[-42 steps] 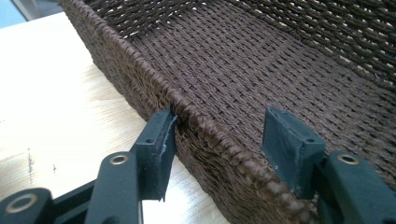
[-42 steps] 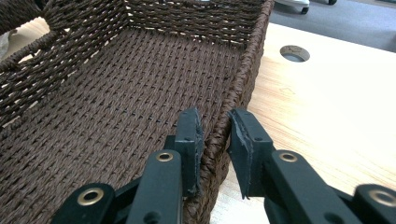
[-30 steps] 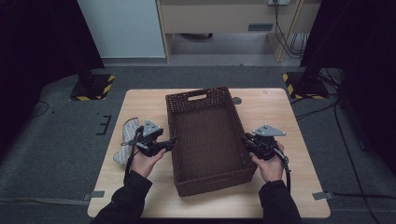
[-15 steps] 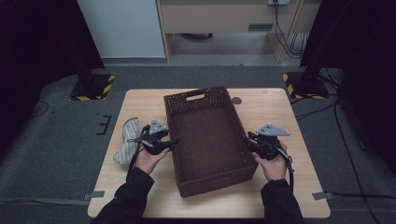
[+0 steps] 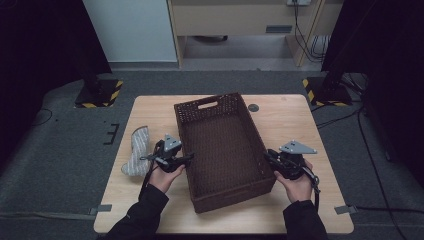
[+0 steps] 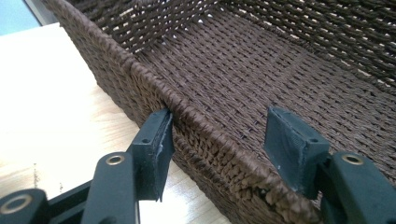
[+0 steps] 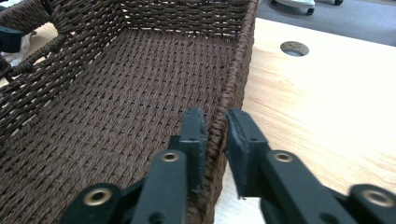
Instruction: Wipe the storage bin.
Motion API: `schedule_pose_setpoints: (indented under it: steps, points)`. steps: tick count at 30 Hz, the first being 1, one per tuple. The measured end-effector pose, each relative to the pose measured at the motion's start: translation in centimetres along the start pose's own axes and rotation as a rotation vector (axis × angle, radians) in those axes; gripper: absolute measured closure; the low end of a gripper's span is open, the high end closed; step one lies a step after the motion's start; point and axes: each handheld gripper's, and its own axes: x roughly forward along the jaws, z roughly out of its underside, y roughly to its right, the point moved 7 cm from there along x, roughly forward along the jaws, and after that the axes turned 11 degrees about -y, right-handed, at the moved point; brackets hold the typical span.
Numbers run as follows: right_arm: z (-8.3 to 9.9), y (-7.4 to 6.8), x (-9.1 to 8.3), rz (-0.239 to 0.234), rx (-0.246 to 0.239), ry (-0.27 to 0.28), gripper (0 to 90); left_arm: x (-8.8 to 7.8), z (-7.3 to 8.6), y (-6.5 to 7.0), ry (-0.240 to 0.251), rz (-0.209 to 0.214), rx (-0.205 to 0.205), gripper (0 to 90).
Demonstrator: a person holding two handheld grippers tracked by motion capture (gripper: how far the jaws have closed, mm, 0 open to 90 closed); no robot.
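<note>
A dark brown woven basket (image 5: 207, 102) stands empty in the middle of the wooden table, turned a little off square. My left gripper (image 5: 187, 158) straddles its left wall. In the left gripper view that gripper (image 6: 217, 133) has its outer pad (image 6: 161, 140) against the outside of the basket (image 6: 280, 56), and the inner pad hangs free of the weave. Its jaws have just been opening. My right gripper (image 5: 267, 155) is at the right wall. In the right gripper view it (image 7: 215, 126) is shut on the basket (image 7: 116, 93) rim, one jaw on each side.
A grey knitted sock (image 5: 136, 151) lies on the table's left part, just beyond my left hand. A round cable hole (image 5: 253, 107) sits behind the basket's far right corner. Bare table (image 5: 300, 125) lies to the right of the basket.
The basket's far end has shifted slightly to the left. Both grippers have stayed at its side walls, and the right hand has drifted a little.
</note>
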Motion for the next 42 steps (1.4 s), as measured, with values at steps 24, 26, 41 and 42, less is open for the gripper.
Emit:
schedule_pose_setpoints:
  steps: [24, 26, 41, 42]
  points:
    - [-1.0, 1.5, 1.0, 0.02, -0.02, -0.013, 77.3, -0.4, -1.5, -2.6, 0.036, 0.047, -0.005, 36.4]
    - [-1.0, 1.6, 0.9, 0.027, -0.011, -0.001, 72.5, -0.3, -1.4, -2.1, 0.025, 0.061, 0.023, 39.7]
    - [1.2, 1.7, -1.0, 0.034, 0.064, -0.017, 63.0, -0.4, -0.7, -0.5, 0.03, 0.008, 0.008, 41.6]
    - [1.3, 1.7, -0.9, 0.026, 0.071, -0.016, 63.1, -0.5, -0.7, -0.4, 0.026, 0.01, 0.006, 41.4]
